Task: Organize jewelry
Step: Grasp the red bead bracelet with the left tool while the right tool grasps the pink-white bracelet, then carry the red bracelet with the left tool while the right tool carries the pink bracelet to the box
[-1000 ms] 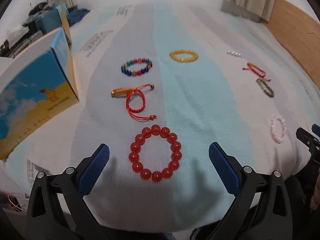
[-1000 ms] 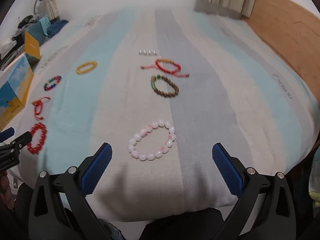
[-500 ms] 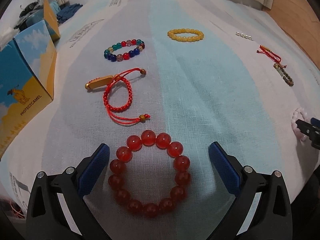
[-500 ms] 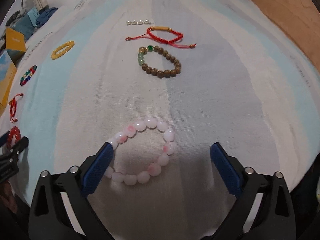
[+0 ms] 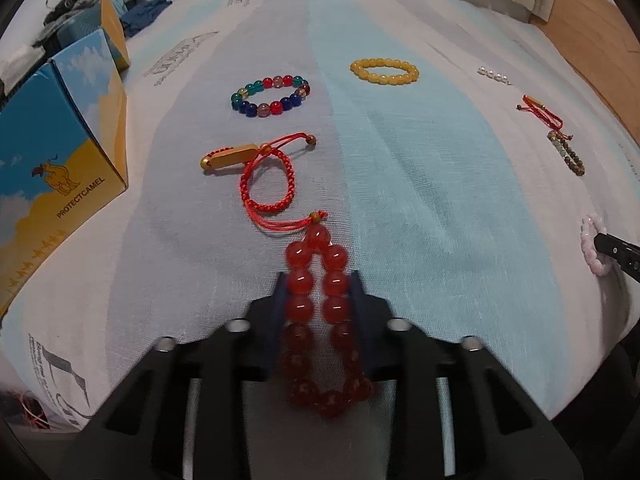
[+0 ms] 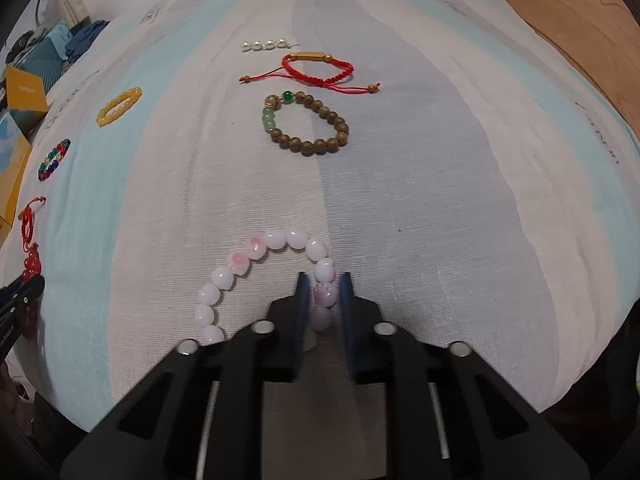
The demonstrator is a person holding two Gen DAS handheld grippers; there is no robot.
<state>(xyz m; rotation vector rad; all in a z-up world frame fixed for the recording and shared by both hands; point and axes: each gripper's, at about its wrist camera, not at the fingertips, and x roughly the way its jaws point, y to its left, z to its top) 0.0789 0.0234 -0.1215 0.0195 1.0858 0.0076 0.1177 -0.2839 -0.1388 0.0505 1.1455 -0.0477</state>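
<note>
A striped cloth in pale blue, grey and white covers a soft, domed surface; wood floor shows past its far right corner, with curtain hems above it. Beside the cloth's left edge stands a blue-and-yellow box printed PROTECTCAMEL, with clutter behind it too blurred to name.

The left gripper is closed on the red bracelet, squeezing its loop into two bead rows; the near beads are blurred. The right gripper is clamped on one side of the pink bracelet, whose near end is hidden behind the black gripper body.

Eight pieces lie on the cloth. Six are bead bracelets or strands: red, pink, a multicoloured one, a yellow one, a brown one with green beads, and a short pearl strand. Two are red cord bracelets with gold bars: one just beyond the red bracelet, the other between the pearls and the brown bracelet.
</note>
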